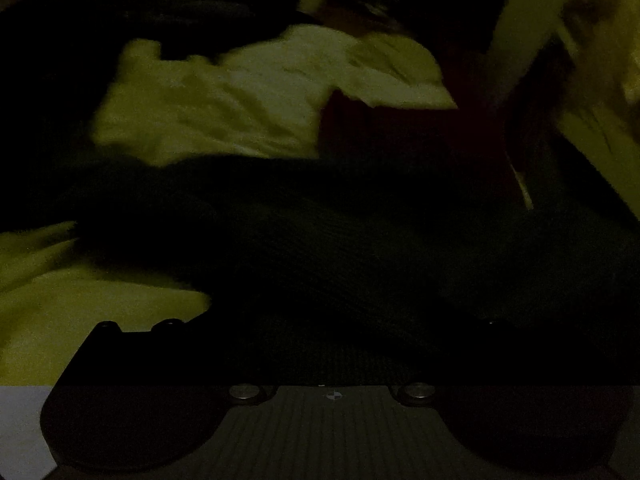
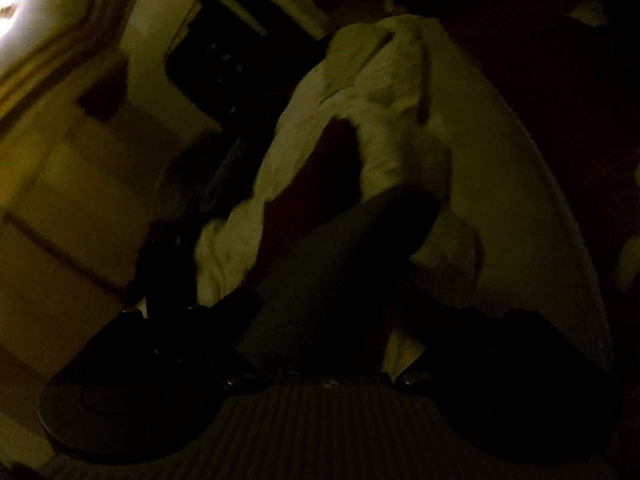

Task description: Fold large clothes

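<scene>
The frames are very dark. In the left wrist view a dark ribbed knit garment (image 1: 320,248) lies across the middle and drapes over my left gripper (image 1: 316,324). Only its left finger (image 1: 132,332) shows, and the other is buried in the cloth. A pale crumpled garment (image 1: 224,100) lies beyond it. In the right wrist view my right gripper (image 2: 332,308) stands with its fingers wide apart. A fold of the dark garment (image 2: 340,264) runs between them, with no pad seen pressing on it. The pale garment (image 2: 380,100) is heaped behind.
The clothes rest on a pale surface (image 1: 60,300) with a rounded edge (image 2: 552,184). Dark reddish floor (image 2: 560,60) lies past that edge. Light wooden furniture (image 2: 60,168) and a dark opening (image 2: 224,48) stand to the left in the right wrist view.
</scene>
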